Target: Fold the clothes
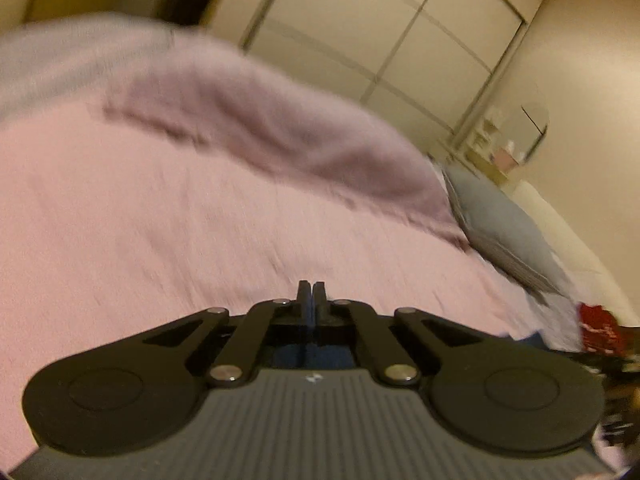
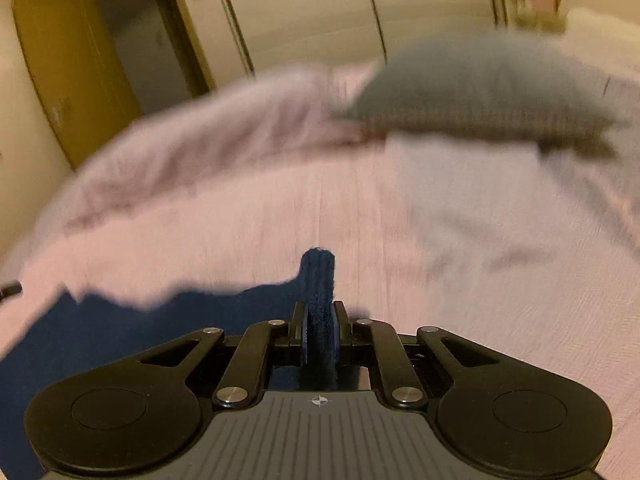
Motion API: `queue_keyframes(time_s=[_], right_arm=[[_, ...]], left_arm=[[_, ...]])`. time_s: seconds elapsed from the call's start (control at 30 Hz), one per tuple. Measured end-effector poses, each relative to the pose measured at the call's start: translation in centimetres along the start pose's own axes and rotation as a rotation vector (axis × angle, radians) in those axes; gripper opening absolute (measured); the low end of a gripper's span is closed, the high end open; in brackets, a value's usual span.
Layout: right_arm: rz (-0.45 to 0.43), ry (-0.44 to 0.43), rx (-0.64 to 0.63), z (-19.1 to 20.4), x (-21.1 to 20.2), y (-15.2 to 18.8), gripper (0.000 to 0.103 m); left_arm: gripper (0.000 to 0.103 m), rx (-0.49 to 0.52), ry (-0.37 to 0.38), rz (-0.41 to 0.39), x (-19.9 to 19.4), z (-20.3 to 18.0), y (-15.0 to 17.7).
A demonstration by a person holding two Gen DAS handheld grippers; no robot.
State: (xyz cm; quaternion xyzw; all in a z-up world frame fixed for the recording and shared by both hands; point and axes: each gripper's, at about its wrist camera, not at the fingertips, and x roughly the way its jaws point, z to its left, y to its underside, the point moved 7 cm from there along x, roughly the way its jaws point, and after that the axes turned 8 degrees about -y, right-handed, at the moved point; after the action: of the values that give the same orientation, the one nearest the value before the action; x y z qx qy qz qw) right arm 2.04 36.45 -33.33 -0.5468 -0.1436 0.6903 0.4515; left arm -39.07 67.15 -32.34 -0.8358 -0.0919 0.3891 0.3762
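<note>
A dark blue garment (image 2: pixel 120 328) lies spread on the pink bedspread at the lower left of the right wrist view. My right gripper (image 2: pixel 319 312) is shut on a thick folded edge of it, and a roll of the cloth sticks up past the fingertips. In the left wrist view my left gripper (image 1: pixel 311 292) has its fingers pressed together low over the bedspread. Dark blue cloth (image 1: pixel 312 354) shows just behind and below them, so it looks pinched there. A further bit of the blue garment (image 1: pixel 528 336) peeks out at the right.
The pink bedspread (image 1: pixel 160 220) covers the bed. A lilac blanket (image 1: pixel 280 128) lies bunched along the far side, with a grey pillow (image 2: pixel 480 92) beside it. Something red (image 1: pixel 600 328) sits at the right edge. Wardrobe doors (image 1: pixel 380 32) stand beyond the bed.
</note>
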Motion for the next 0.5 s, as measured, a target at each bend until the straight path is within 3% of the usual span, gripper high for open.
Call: queue_keyframes(time_s=[0.07,0.13,0.17,0.3,0.33,0.37,0.5], right_arm=[[-0.008,-0.041,0.07,-0.6,0.2,0.3,0.015],[-0.036,-0.103,0.16,-1.3,-0.1,0.2,0.029],[-0.049,-0.137,0.21,-1.6,-0.2,0.1,0.037],[-0.022,-0.155,0.252,-1.9,0.2,0.1,0.04],[-0.015,-0.14,0.232,-1.7,0.4,0.1,0.037],[-0.023,-0.124,0.211,-1.6,0.3,0.1,0.01],[-0.127,-0.136,0.164,-1.5,-1.9,-0.7,0.009]], left_arm=[[0.012,0.005,0.031,0.053,0.6,-0.4,0.6],[0.032,0.029,0.013,0.088,1.3,-0.9,0.8],[0.033,0.039,-0.006,0.104,1.8,-1.0,0.8],[0.027,0.096,-0.045,0.184,4.5,-2.0,1.6],[0.008,0.124,-0.059,0.183,4.9,-2.4,1.7],[0.007,0.153,-0.065,0.168,4.8,-2.7,1.8],[0.006,0.172,-0.012,0.019,2.1,-3.0,0.4]])
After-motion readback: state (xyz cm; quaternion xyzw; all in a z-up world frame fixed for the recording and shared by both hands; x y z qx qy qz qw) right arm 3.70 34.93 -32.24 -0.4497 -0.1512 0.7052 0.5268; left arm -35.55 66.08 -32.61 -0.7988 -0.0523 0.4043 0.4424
